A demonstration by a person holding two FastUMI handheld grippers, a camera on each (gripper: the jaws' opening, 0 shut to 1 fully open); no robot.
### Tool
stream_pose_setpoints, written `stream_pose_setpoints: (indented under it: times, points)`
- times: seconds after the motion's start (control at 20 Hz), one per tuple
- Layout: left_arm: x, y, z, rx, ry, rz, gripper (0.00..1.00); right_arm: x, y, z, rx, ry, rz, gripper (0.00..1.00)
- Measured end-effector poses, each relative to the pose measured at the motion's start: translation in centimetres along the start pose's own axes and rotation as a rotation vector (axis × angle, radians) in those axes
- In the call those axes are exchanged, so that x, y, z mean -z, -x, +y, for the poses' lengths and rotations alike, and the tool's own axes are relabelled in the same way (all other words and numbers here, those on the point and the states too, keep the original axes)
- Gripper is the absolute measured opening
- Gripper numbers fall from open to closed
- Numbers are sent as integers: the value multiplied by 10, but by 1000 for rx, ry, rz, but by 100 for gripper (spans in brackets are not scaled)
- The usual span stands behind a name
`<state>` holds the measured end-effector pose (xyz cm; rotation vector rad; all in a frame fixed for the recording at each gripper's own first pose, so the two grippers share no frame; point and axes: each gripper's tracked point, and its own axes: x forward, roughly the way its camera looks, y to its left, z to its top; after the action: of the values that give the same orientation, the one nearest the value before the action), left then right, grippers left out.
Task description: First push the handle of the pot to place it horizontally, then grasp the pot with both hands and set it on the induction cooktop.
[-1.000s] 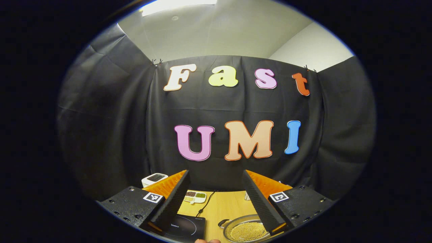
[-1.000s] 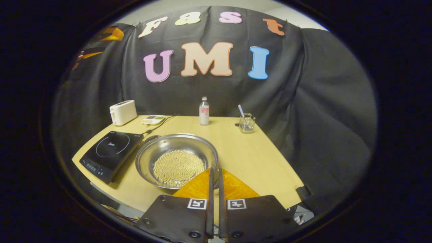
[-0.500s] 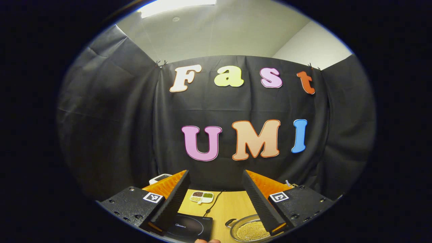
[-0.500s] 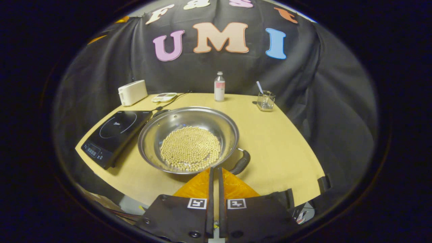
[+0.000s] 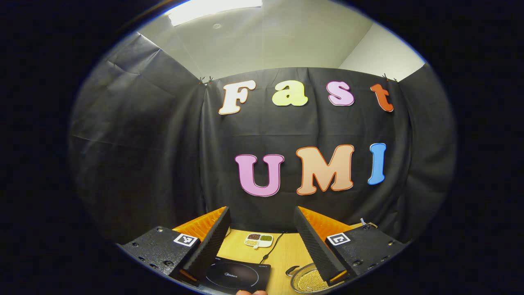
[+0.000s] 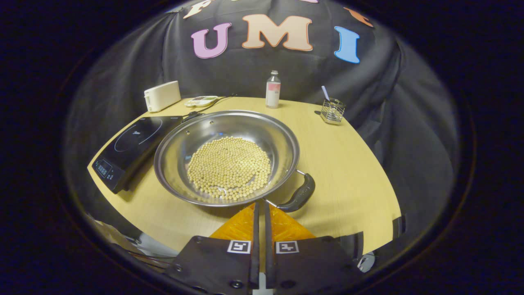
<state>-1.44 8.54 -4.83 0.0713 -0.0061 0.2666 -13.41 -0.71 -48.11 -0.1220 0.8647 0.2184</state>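
A wide steel pot [image 6: 180, 139] full of pale beans sits on the wooden table [image 6: 348, 164], right of the black induction cooktop [image 6: 131, 143]. Its near black handle [image 6: 301, 194] points toward me on the right; the far handle [image 6: 192, 116] lies by the cooktop. My right gripper [image 6: 260, 207] is shut, empty, tips just short of the pot's near rim and left of the near handle. In the left gripper view, my left gripper [image 5: 260, 235] hangs open high above the table, with the cooktop [image 5: 237, 276] and the pot [image 5: 307, 280] below it.
Along the back of the table stand a white toaster [image 6: 162, 95], a small dish of beans [image 6: 200, 100], a bottle [image 6: 273, 89] and a wire holder with a straw [image 6: 332, 114]. A cable runs from the cooktop toward the wall. The table's right edge drops off near black cloth.
My right gripper has come down and forward toward the pot, which now looms larger with its near handle in sight. The left gripper view has swung slightly left; that gripper stays open.
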Motion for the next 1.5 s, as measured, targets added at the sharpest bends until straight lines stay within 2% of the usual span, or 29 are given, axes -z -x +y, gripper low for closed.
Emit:
stream_pose_setpoints:
  times: [0.1,0.2,1.1,1.5]
  points:
    - [1,0,3,-13,0,3,99,-2,-4,-4,1,-11,2,9]
    - [2,-1,3,-23,0,3,99,-2,-8,-10,9,-8,2,4]
    - [3,-5,8,-84,-27,5,99,-28,-57,-58,27,68,1,4]
    - [9,-6,11,-103,-33,28,99,-33,-72,-67,39,71,11,4]
